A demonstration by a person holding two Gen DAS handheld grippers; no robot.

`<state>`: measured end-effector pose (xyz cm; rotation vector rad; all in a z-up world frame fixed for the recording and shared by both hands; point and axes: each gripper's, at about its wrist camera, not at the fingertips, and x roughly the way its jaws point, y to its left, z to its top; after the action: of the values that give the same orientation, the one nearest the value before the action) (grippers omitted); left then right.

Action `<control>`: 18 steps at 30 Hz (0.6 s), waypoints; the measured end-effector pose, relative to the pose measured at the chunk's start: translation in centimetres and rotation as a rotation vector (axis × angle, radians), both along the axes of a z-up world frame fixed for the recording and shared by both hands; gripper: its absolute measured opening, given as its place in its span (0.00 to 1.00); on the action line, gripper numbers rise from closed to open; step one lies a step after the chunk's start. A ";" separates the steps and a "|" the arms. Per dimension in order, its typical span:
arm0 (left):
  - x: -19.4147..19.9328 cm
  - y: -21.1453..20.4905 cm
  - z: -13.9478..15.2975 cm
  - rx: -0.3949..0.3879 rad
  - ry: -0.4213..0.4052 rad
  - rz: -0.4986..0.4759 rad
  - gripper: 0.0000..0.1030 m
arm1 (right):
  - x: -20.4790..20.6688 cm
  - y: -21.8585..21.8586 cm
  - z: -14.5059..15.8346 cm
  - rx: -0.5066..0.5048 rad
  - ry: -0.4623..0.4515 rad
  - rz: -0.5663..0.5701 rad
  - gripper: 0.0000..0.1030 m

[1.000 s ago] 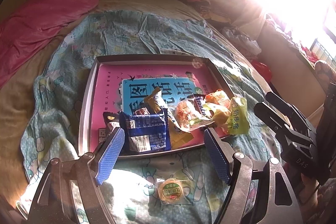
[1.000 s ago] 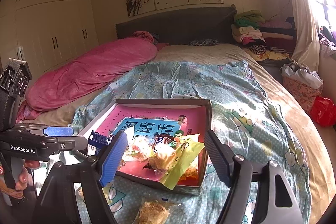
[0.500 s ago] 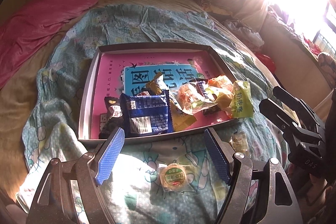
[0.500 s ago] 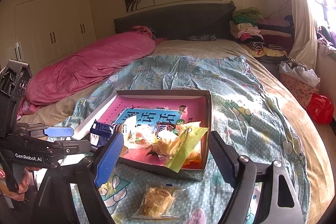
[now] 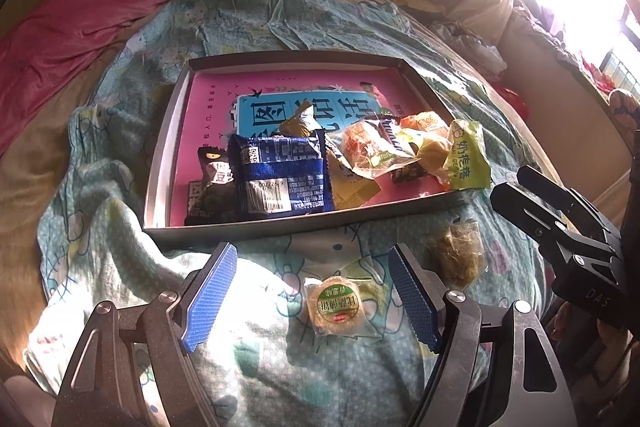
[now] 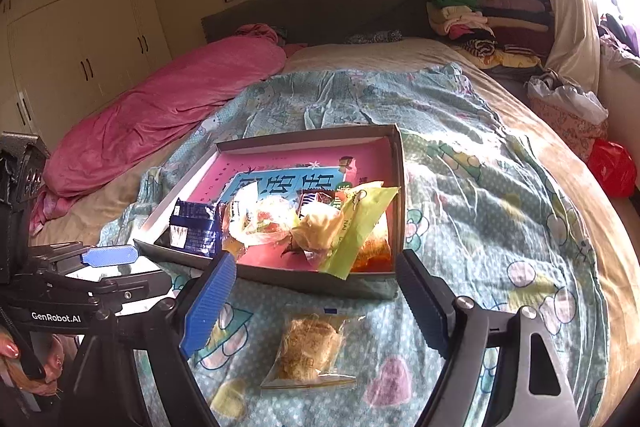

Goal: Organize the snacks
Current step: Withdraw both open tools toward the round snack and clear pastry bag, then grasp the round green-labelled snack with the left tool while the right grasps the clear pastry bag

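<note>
A shallow grey box (image 5: 320,223) with a pink printed floor lies on the bedspread. It holds a blue packet (image 5: 280,179), a green packet (image 5: 466,155) and several other wrapped snacks. In front of the box a round pastry with a green label (image 5: 338,305) lies on the cover. My left gripper (image 5: 310,291) hangs open over it, its blue pads apart on either side and not touching. A flaky pastry in clear wrap (image 6: 310,347) lies below my open right gripper (image 6: 316,299), and it also shows in the left wrist view (image 5: 456,255). The box (image 6: 320,283) lies just beyond.
A rolled pink quilt (image 6: 160,107) lies along the left side of the bed. Folded clothes (image 6: 472,19) are piled by the headboard, with bags (image 6: 612,167) on the floor to the right. My right gripper (image 5: 512,183) and left gripper (image 6: 128,267) are close side by side.
Both views have tipped downward, so the box sits higher in frame and the two loose pastries show more fully. The right gripper's jaws stand a little wider than a second ago.
</note>
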<state>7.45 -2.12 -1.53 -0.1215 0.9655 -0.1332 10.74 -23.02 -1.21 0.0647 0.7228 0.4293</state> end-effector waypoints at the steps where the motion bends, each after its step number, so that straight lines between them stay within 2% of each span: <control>1: -0.1 0.0 -0.1 -0.002 0.004 -0.002 0.77 | 0.0 0.0 -0.1 0.001 0.008 -0.001 0.79; 13: -0.4 -0.7 -2.1 -0.005 0.069 -0.037 0.77 | -0.2 1.0 -3.0 -0.103 0.139 -0.005 0.79; 18: -0.4 -1.0 -3.4 -0.001 0.110 -0.041 0.77 | 0.1 1.0 -4.2 -0.112 0.198 -0.006 0.79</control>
<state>7.05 -3.17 -4.96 -0.1105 1.0781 -0.1658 10.86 -22.06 -5.40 0.0034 0.9401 0.3792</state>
